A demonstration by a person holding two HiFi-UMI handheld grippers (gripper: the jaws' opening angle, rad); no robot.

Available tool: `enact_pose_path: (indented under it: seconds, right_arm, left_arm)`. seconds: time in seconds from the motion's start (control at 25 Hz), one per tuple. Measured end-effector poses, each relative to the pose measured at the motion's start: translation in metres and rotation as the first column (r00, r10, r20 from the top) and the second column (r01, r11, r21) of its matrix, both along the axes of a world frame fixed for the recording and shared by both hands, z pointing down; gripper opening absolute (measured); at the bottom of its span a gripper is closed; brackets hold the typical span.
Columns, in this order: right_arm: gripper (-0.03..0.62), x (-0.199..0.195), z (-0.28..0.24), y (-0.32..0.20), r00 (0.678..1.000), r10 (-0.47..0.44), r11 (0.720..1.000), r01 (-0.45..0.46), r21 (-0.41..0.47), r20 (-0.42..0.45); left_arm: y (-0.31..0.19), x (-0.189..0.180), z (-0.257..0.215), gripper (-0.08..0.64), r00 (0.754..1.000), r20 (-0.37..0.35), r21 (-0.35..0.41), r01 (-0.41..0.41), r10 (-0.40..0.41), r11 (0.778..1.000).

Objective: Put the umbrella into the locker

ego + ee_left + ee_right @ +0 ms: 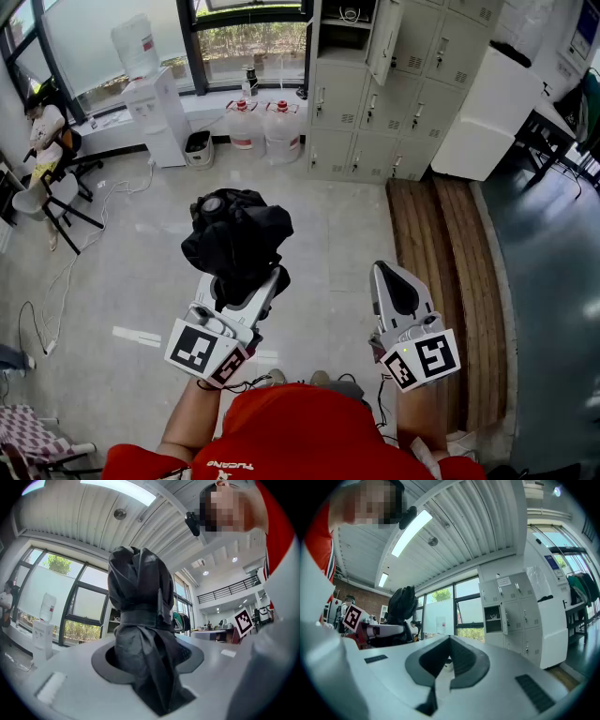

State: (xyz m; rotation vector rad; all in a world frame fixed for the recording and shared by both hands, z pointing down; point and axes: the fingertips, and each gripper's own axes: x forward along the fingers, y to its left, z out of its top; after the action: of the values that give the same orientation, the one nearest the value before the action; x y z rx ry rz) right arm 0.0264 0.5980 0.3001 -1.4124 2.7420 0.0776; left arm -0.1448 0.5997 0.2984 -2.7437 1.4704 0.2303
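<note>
One folded umbrella (pixel 236 232) sits clamped lengthwise in left tongs (pixel 247 278), open locker (pixel 345 37) ahead-right at far edge of floor (pixel 141 272); right tongs (pixel 394 278) closed, empty.

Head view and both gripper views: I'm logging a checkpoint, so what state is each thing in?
umbrella, folded and strapped, held
left hand-held gripper, shut on the umbrella
right hand-held gripper, shut, empty
top locker door, open
other locker doors, closed
</note>
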Motion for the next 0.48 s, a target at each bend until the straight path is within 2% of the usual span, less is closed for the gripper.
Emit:
enact_pose_path:
  seconds: [0.16,0.48]
  right_arm:
    - [0.003,-0.007,-0.001,-0.001,0.999,-0.039,0.999,0.039,-0.005,0.034]
    - [0.003,-0.021,0.008,-0.007,0.999,-0.034,0.999,0.034,0.000,0.030]
  left_arm:
    - [-0.001,-0.001,0.003,0.202,1.000,0.001,-0.010,0.006,-0.006,1.000]
    - [-0.005,-0.015,0.012,0.202,1.000,0.004,-0.010,0.005,-0.005,1.000]
